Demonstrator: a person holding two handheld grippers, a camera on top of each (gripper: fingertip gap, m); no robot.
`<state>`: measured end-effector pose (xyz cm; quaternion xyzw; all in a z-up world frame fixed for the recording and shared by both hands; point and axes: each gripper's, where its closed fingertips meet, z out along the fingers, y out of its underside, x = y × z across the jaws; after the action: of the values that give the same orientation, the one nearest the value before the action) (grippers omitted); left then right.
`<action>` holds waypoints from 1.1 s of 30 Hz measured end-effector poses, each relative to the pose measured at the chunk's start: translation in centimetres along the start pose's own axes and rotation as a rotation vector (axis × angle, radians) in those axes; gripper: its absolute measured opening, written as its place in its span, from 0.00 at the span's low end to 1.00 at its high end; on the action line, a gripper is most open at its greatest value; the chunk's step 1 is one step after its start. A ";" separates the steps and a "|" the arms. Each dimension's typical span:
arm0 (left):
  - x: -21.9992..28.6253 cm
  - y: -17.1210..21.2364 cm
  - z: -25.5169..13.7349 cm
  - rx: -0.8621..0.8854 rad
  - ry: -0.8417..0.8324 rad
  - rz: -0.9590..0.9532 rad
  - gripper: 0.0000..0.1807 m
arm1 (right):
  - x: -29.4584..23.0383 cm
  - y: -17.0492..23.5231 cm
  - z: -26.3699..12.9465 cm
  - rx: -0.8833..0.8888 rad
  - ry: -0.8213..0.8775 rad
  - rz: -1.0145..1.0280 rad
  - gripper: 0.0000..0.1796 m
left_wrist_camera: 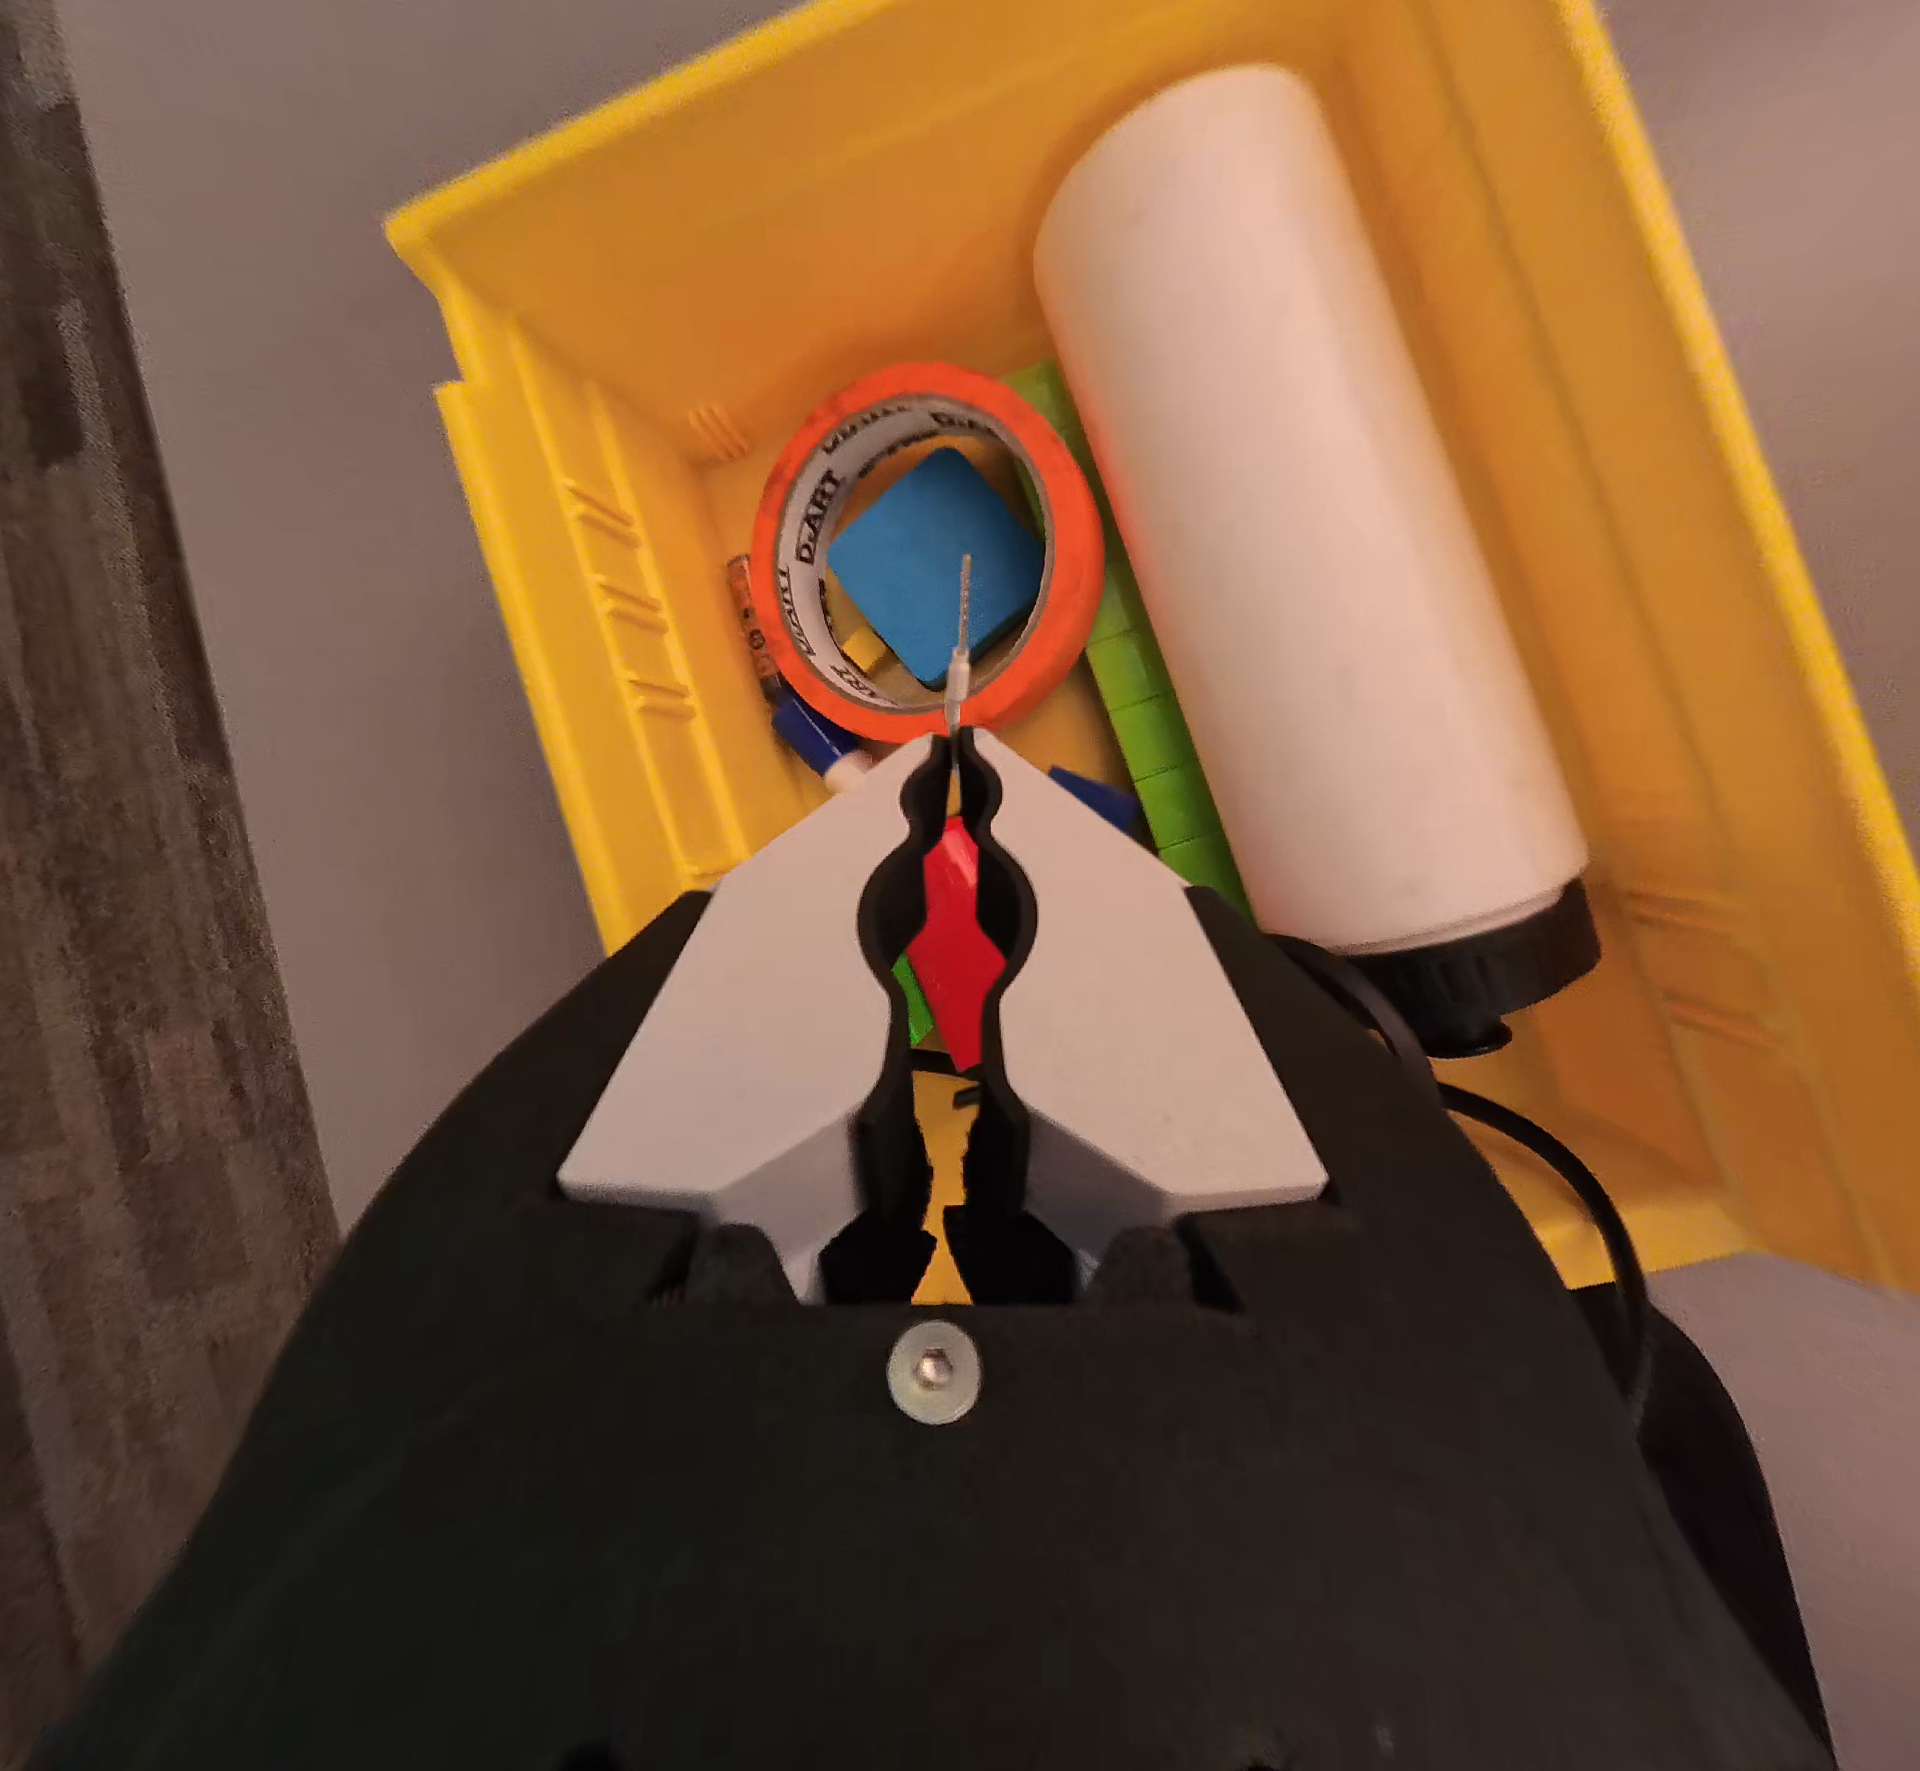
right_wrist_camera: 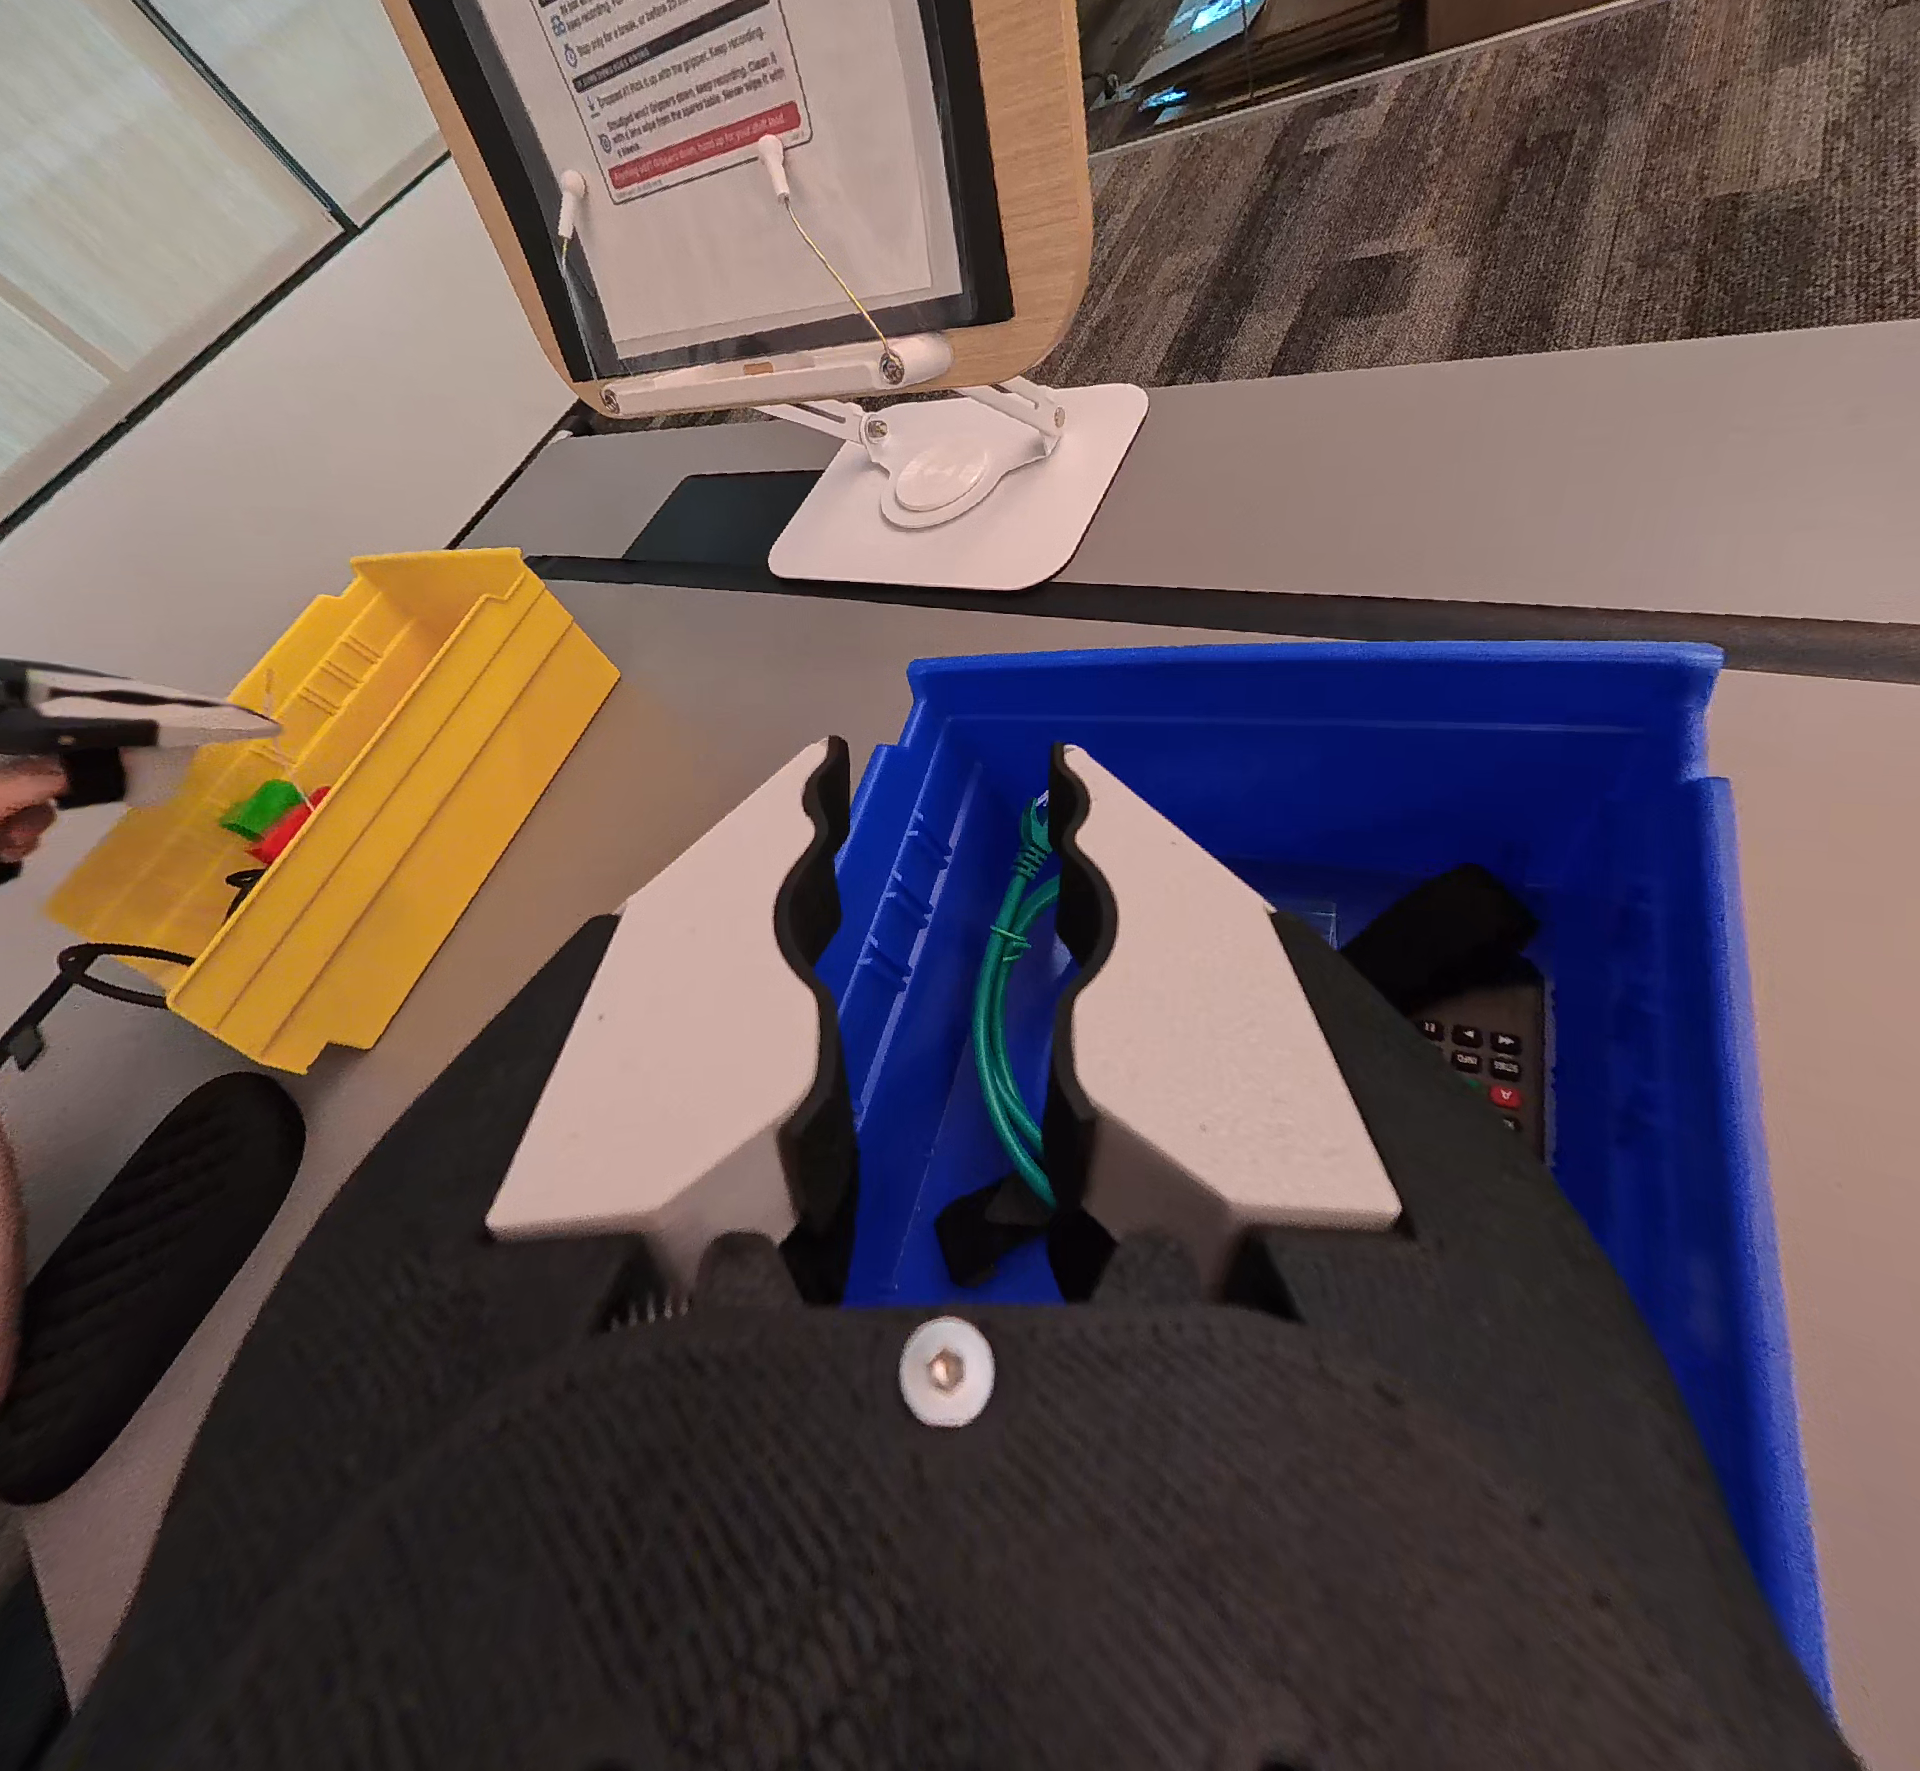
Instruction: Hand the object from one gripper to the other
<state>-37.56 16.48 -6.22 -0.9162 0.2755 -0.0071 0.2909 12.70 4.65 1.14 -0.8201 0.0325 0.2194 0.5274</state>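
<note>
My left gripper is shut on a thin silver pin with a white collar. The pin sticks out forward from the very tips, above the yellow bin. In the right wrist view the left gripper hovers over the yellow bin at the far left. My right gripper is open and empty above the near left part of the blue bin. The two grippers are far apart.
The yellow bin holds an orange tape roll, a blue square pad, a white cylinder with a black cap, a green strip, a red piece and a blue marker. The blue bin holds a green cable and a black remote. A white stand with a board is behind. Across from one pair of fingers to the other is roughly 50 cm.
</note>
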 end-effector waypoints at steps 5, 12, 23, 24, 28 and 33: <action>-0.1 -2.3 -3.3 0.149 -0.038 0.018 0.00 | -0.3 -0.1 0.1 0.001 0.000 -0.012 0.21; 1.5 -5.6 -9.1 0.396 -0.042 0.065 0.00 | -1.1 -0.3 0.4 0.006 -0.004 -0.040 0.20; 12.1 -8.6 -18.8 0.774 0.435 0.171 0.00 | -14.6 -1.8 2.4 0.171 -0.300 -0.522 0.22; 13.1 -8.7 -19.6 0.798 0.480 0.178 0.00 | -16.8 -1.4 2.7 0.193 -0.368 -0.564 0.22; 16.5 -8.9 -22.4 0.887 0.652 0.204 0.00 | -24.9 2.9 3.8 0.155 -0.639 -0.721 0.32; 18.1 -9.0 -24.8 0.966 0.767 0.183 0.00 | -31.0 7.4 5.0 0.167 -0.762 -0.918 0.35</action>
<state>-22.05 0.22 16.55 -0.5863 0.4032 -0.4344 0.5523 -19.00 0.22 5.30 -0.5697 -0.4991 0.2443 0.6055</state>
